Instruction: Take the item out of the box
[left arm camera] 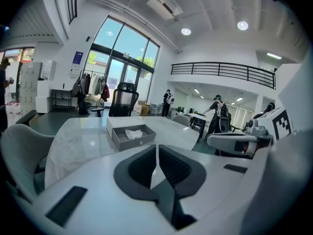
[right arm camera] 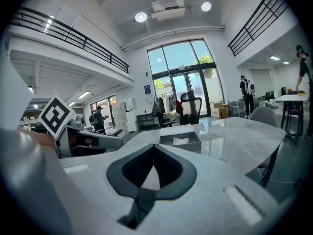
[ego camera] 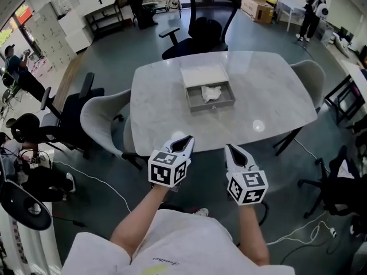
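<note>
An open grey box (ego camera: 195,99) lies near the middle of a white marble table (ego camera: 269,96), its white lid (ego camera: 204,74) lying just behind it. Inside the box rests a crumpled white item (ego camera: 211,93), which also shows as the white item (left arm camera: 133,133) in the left gripper view and the white item (right arm camera: 181,141) in the right gripper view. My left gripper (ego camera: 186,140) hangs just short of the table's near edge, jaws shut and empty. My right gripper (ego camera: 230,149) hovers beside it, also shut with nothing between its pads. Both point toward the box (left arm camera: 131,136).
Grey shell chairs stand at the table's left (ego camera: 103,119) and right (ego camera: 309,73). Black office chairs stand behind (ego camera: 206,30) and at the left (ego camera: 71,110). Cables (ego camera: 309,231) trail on the floor. People stand at the room's far side (ego camera: 312,10) and left (ego camera: 17,67).
</note>
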`<state>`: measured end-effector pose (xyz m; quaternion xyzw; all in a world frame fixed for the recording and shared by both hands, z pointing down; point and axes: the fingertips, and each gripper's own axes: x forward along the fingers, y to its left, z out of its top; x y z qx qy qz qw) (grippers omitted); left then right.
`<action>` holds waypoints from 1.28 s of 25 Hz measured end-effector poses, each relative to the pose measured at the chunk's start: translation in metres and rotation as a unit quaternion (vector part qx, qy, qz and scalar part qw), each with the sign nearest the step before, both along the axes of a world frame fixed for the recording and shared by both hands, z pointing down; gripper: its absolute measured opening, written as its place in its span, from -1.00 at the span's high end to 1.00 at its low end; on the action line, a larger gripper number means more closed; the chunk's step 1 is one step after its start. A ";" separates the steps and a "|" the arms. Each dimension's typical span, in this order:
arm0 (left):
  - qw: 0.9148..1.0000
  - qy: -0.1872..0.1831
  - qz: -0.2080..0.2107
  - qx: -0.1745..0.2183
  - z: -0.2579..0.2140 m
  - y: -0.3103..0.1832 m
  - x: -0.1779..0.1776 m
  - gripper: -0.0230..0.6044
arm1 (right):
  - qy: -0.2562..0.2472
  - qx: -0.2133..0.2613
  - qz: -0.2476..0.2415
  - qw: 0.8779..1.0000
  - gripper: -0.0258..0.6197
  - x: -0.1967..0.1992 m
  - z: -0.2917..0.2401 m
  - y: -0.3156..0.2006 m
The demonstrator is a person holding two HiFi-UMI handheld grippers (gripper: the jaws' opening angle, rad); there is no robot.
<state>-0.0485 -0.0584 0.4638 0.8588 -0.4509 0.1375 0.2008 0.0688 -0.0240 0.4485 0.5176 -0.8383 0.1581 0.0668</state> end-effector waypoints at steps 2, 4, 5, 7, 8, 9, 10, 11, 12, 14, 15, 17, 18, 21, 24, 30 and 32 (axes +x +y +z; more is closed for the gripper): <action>1.000 -0.001 -0.004 0.001 0.001 -0.005 0.004 0.86 | 0.001 0.000 -0.007 1.000 0.92 0.004 0.001 -0.004; 1.000 -0.001 -0.009 0.001 0.004 -0.012 0.007 0.86 | 0.003 0.000 -0.014 1.000 0.92 0.006 0.002 -0.010; 1.000 -0.001 -0.011 0.000 0.005 -0.016 0.009 0.86 | 0.004 0.000 -0.016 1.000 0.92 0.008 0.003 -0.013; 1.000 -0.002 -0.011 0.001 0.007 -0.026 0.015 0.86 | 0.007 -0.001 -0.019 1.000 0.92 0.014 0.005 -0.021; 1.000 -0.002 -0.010 0.002 0.008 -0.031 0.018 0.86 | 0.008 -0.002 -0.019 1.000 0.92 0.017 0.006 -0.025; 1.000 -0.003 -0.008 0.003 0.009 -0.036 0.022 0.86 | 0.009 -0.003 -0.020 1.000 0.92 0.020 0.008 -0.029; 1.000 -0.003 -0.007 0.003 0.011 -0.043 0.026 0.86 | 0.010 -0.005 -0.020 1.000 0.92 0.023 0.009 -0.034; 1.000 -0.003 -0.004 0.003 0.012 -0.050 0.030 0.86 | 0.010 -0.007 -0.021 1.000 0.92 0.026 0.011 -0.040; 1.000 -0.003 -0.002 0.002 0.013 -0.057 0.034 0.85 | 0.010 -0.008 -0.022 1.000 0.92 0.028 0.012 -0.046; 1.000 -0.003 0.003 0.000 0.017 -0.073 0.044 0.85 | 0.010 -0.011 -0.027 1.000 0.92 0.032 0.014 -0.058; 1.000 -0.003 0.006 -0.001 0.019 -0.081 0.049 0.85 | 0.012 -0.012 -0.030 0.999 0.92 0.034 0.015 -0.065; 1.000 -0.002 0.013 -0.005 0.023 -0.099 0.060 0.85 | 0.015 -0.015 -0.032 0.999 0.92 0.040 0.017 -0.081; 1.000 -0.002 0.017 -0.008 0.025 -0.108 0.065 0.85 | 0.016 -0.017 -0.032 0.999 0.92 0.043 0.019 -0.090; 0.999 -0.006 0.029 -0.015 0.032 -0.137 0.080 0.85 | 0.017 -0.026 -0.030 0.999 0.92 0.054 0.025 -0.117; 0.999 -0.017 0.044 -0.019 0.037 -0.161 0.094 0.85 | 0.018 -0.036 -0.027 0.999 0.92 0.062 0.031 -0.142; 0.996 -0.040 0.071 -0.028 0.048 -0.206 0.109 0.85 | 0.025 -0.045 -0.032 0.998 0.92 0.063 0.032 -0.189; 0.996 -0.047 0.075 -0.030 0.051 -0.220 0.111 0.85 | 0.030 -0.048 -0.035 0.998 0.92 0.062 0.032 -0.203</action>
